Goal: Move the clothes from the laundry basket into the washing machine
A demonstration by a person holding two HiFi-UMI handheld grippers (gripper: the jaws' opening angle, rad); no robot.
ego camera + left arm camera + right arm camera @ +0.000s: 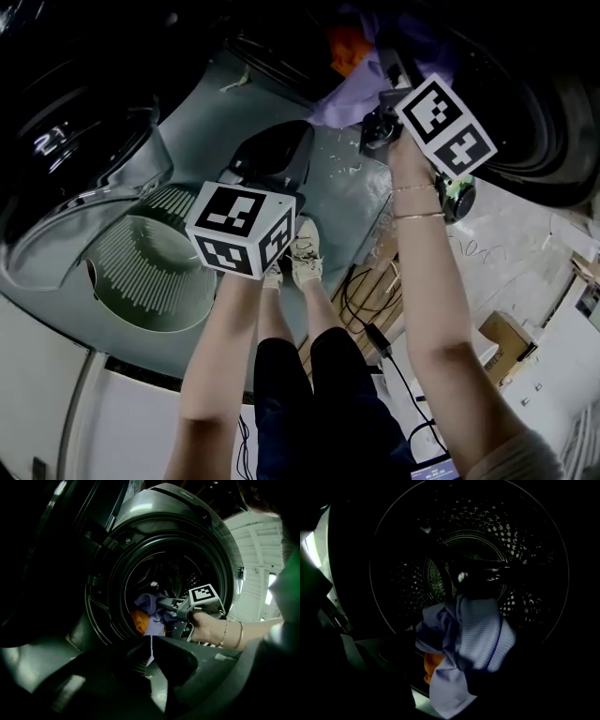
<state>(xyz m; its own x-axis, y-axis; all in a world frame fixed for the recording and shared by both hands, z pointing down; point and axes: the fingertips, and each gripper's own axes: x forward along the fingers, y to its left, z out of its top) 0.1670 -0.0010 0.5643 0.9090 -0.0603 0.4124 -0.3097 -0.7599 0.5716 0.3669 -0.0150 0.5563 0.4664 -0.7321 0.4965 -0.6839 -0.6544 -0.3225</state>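
Right claw clamped on lavender garment, left claw closed

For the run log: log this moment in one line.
right gripper: shut on lavender ribbed cloth, at dark washer drum | left gripper: shut, empty

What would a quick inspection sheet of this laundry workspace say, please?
Surface: grey floor, small scraps on it.
Job's things: purple cloth and orange cloth at the washer mouth; basket looks empty.
Clutter: cardboard box.
Grippers: right hand-held gripper shut on the purple cloth; left hand-held gripper shut, holding nothing.
Cables: black cables on the floor near the feet.
Surroundings: white panelling beside the washer.
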